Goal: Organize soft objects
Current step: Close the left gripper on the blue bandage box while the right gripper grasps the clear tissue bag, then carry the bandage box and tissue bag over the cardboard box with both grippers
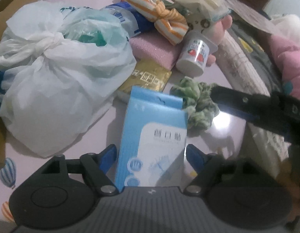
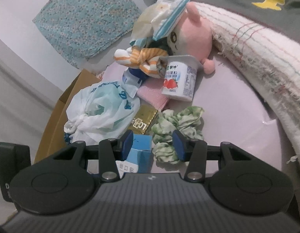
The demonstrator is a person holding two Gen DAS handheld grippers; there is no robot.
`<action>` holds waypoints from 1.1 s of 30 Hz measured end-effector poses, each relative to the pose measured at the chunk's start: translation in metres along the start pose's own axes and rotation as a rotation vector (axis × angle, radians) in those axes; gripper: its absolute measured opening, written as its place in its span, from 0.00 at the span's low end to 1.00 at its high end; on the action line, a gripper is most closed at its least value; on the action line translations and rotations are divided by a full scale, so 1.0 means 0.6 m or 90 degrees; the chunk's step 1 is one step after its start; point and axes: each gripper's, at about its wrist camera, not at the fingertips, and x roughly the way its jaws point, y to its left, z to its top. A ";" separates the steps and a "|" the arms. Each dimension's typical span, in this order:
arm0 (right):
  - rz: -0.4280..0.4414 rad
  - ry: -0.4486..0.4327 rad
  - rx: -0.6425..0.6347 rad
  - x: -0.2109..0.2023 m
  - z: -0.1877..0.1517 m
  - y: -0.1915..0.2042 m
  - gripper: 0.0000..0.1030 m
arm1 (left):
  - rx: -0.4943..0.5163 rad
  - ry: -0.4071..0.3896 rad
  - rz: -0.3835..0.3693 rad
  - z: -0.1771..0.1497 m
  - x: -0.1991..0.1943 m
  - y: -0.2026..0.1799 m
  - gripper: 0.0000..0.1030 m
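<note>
Spread wide under everything, a pale pink table (image 1: 227, 120), crowded toward the far side. Along its right rim, a thick rolled white blanket (image 2: 256, 44) with thin stripes, and behind it dark green cloth with yellow shapes (image 2: 266, 2). On the left, a knotted white plastic bag (image 1: 52, 73), bulging, with teal showing through; beside it a brown cardboard box (image 2: 58, 116). Farther back, a pink plush toy (image 2: 190, 33) under a crinkled striped pouch (image 2: 165, 19). Close by, an orange-and-white striped cloth (image 1: 161, 17), tied in a knot, lying partly over a pink sponge block (image 1: 155, 52). Tipped against the plush, a white yogurt cup (image 2: 181, 77) with a strawberry label. In front of the sponge, a gold foil packet (image 1: 148, 77). Just right of that, a green-and-white scrunchie (image 2: 175, 128), crumpled on the table, touching the right blue pad of the right gripper (image 2: 152, 145), spread wide with the scrunchie and a box corner between its fingers, clamped on nothing. Nearest, a blue bandage box (image 1: 151, 141), upright between the blue pads of the left gripper (image 1: 151, 155), with the pads close at both sides; grip or gap cannot tell.
</note>
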 end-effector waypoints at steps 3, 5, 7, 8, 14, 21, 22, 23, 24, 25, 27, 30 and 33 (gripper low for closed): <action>-0.014 -0.005 0.003 -0.009 0.001 -0.005 0.43 | -0.002 0.006 0.000 0.004 0.011 0.000 0.78; -0.023 -0.008 0.003 -0.013 0.004 -0.010 0.43 | 0.005 0.002 0.000 0.004 0.013 -0.004 0.76; -0.032 -0.015 0.000 -0.017 0.011 -0.012 0.43 | 0.015 -0.002 0.001 0.003 0.014 -0.008 0.72; -0.036 -0.020 -0.003 -0.019 0.017 -0.012 0.43 | 0.020 -0.003 0.003 0.003 0.015 -0.010 0.73; -0.056 -0.067 -0.040 -0.037 0.071 0.001 0.43 | 0.041 -0.043 -0.007 0.002 -0.005 -0.009 0.72; -0.102 -0.131 -0.175 -0.028 0.171 0.048 0.64 | 0.033 -0.153 -0.034 0.007 -0.054 -0.001 0.72; -0.111 -0.136 -0.213 -0.022 0.186 0.059 0.69 | 0.025 -0.172 -0.038 0.010 -0.061 0.003 0.72; -0.117 -0.138 -0.254 -0.014 0.202 0.069 0.80 | 0.018 -0.186 -0.041 0.012 -0.069 0.008 0.72; -0.126 -0.139 -0.299 -0.003 0.216 0.080 0.83 | 0.010 -0.200 -0.044 0.016 -0.074 0.012 0.72; -0.138 -0.136 -0.344 0.010 0.231 0.089 0.83 | -0.001 -0.214 -0.047 0.021 -0.080 0.017 0.72; -0.141 -0.107 -0.412 0.038 0.258 0.101 0.88 | -0.019 -0.239 -0.055 0.028 -0.090 0.025 0.72; -0.133 -0.050 -0.458 0.082 0.299 0.105 0.90 | -0.038 -0.268 -0.056 0.038 -0.104 0.035 0.72; -0.135 0.014 -0.478 0.119 0.331 0.101 0.90 | -0.049 -0.289 -0.053 0.049 -0.114 0.043 0.71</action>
